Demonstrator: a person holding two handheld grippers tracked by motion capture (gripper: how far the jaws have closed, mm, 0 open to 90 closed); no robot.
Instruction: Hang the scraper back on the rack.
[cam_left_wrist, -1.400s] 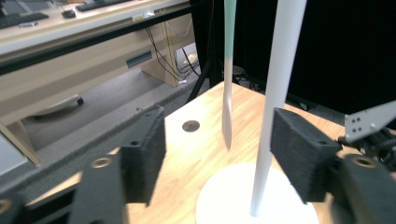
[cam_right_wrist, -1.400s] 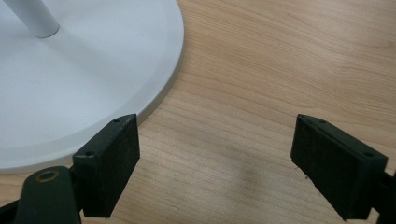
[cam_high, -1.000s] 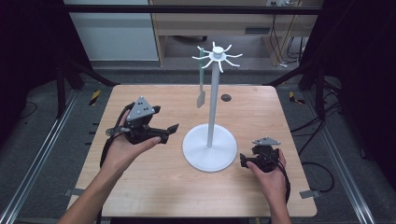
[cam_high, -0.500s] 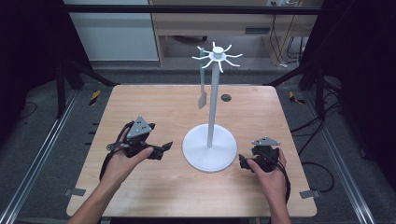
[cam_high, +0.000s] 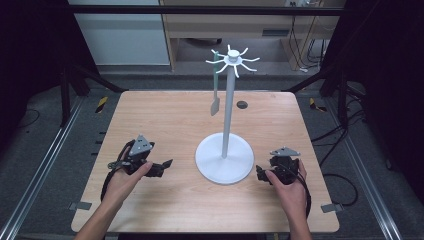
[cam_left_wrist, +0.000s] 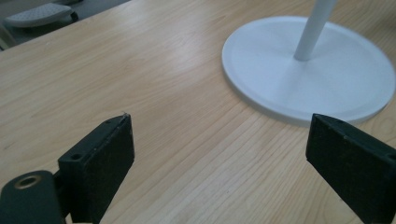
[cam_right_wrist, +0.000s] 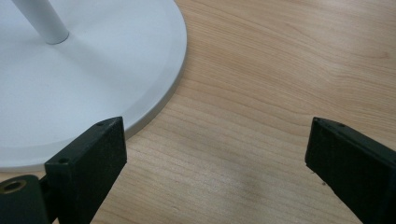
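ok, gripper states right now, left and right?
Left gripper: open, nothing between its jaws, low over the table.
Right gripper: open, empty, beside the white stand.

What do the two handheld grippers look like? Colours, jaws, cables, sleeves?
Both are black. The left gripper and right gripper each carry a grey three-cornered plate on top and trail a black cable. In the gripper views the jaws are flat black rectangular blocks with matte pads; a brass-coloured hole sits at the lower left. The forearms are bare, no sleeves visible.

Left gripper (cam_high: 162, 167) and right gripper (cam_high: 260, 173) both gape.
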